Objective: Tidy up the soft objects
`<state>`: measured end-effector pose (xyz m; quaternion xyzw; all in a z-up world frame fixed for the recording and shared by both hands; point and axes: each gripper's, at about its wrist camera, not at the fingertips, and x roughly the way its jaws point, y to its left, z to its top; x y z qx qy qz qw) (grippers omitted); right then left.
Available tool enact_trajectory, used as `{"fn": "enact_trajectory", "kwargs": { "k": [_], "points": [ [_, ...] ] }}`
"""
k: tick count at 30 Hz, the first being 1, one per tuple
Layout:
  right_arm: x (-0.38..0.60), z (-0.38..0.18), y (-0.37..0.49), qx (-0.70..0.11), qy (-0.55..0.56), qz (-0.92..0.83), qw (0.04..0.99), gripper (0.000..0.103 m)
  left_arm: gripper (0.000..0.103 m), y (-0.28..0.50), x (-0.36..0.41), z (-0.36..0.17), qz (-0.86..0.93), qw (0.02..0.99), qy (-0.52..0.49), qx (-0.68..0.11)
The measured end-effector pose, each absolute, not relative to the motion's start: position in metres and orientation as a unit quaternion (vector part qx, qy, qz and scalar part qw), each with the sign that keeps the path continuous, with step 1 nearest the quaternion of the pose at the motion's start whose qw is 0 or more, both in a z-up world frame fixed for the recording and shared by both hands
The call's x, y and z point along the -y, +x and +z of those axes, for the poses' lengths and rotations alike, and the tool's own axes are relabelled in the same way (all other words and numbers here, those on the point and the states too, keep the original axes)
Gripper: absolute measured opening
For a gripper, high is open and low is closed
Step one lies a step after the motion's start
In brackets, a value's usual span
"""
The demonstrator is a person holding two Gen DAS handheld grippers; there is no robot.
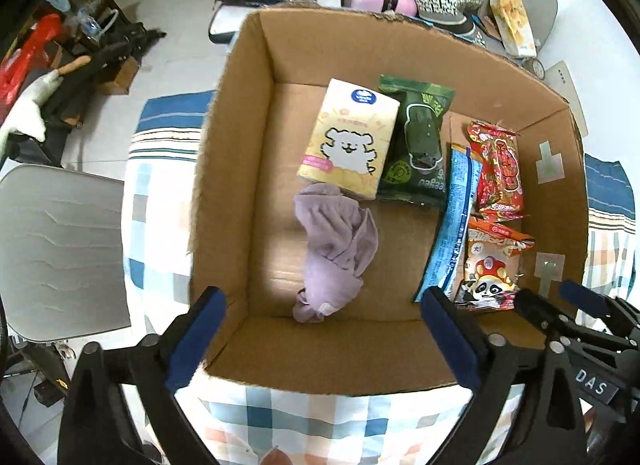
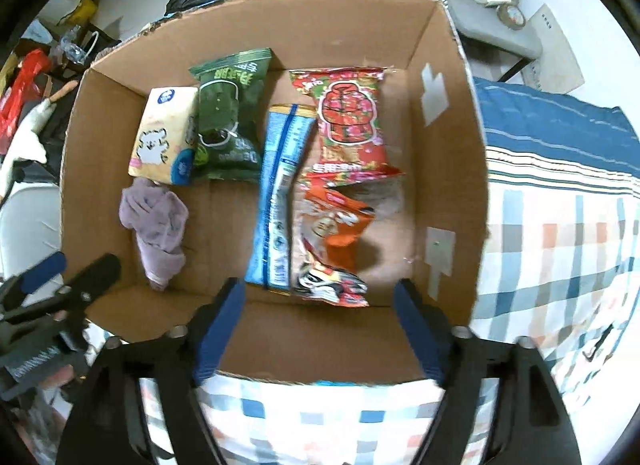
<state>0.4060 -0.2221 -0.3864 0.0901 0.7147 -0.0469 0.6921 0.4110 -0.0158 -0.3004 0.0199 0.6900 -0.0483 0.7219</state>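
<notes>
Your left claw [image 1: 320, 339] and right claw [image 2: 320, 321] both hang wide open, empty, above the box [image 1: 256, 113]; only the left view shows the cloth [image 1: 336, 249] centred.

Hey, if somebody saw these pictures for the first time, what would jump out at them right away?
The big open cardboard box on the checked bedding fills both views. Inside, a crumpled lilac cloth lies at the left just below a cream tissue pack with a white bear. Bright snack packets line the right side: a dark green one, a blue one and red ones. Both grippers, left and right, hover open and hold nothing.
</notes>
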Motion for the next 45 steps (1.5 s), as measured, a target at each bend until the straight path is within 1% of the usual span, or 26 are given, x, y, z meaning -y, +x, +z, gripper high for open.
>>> {"fn": "enact_trajectory", "kwargs": {
  "k": [1, 3, 14, 21, 29, 38, 45],
  "points": [
    [0.222, -0.385, 0.403, -0.712, 0.081, -0.052, 0.696, 0.094, 0.102, 0.410, 0.014, -0.299, -0.046, 0.726, 0.020, -0.686],
    [0.222, -0.380, 0.399, -0.703, 0.062, -0.062, 0.706, 0.098, 0.102, 0.408, 0.013, -0.297, -0.043, 0.733, 0.019, -0.679],
    [0.224, -0.365, 0.386, -0.690, 0.060, -0.068, 0.718, 0.099, 0.102, 0.393, 0.010, -0.277, -0.035, 0.757, 0.018, -0.652],
    [0.226, -0.336, 0.366, -0.671, 0.069, -0.065, 0.735, 0.099, 0.102, 0.370, 0.012, -0.236, -0.031, 0.788, 0.019, -0.614],
    [0.227, -0.272, 0.306, -0.620, 0.073, -0.047, 0.780, 0.099, 0.102, 0.315, 0.016, -0.177, -0.020, 0.831, 0.018, -0.555],
    [0.231, -0.183, 0.219, -0.554, 0.082, -0.045, 0.827, 0.099, 0.102, 0.238, 0.023, -0.107, -0.036, 0.863, 0.032, -0.502],
    [0.221, -0.128, 0.163, -0.519, 0.064, -0.048, 0.851, 0.099, 0.102, 0.189, 0.023, -0.060, -0.043, 0.876, 0.037, -0.479]
  ]
}}
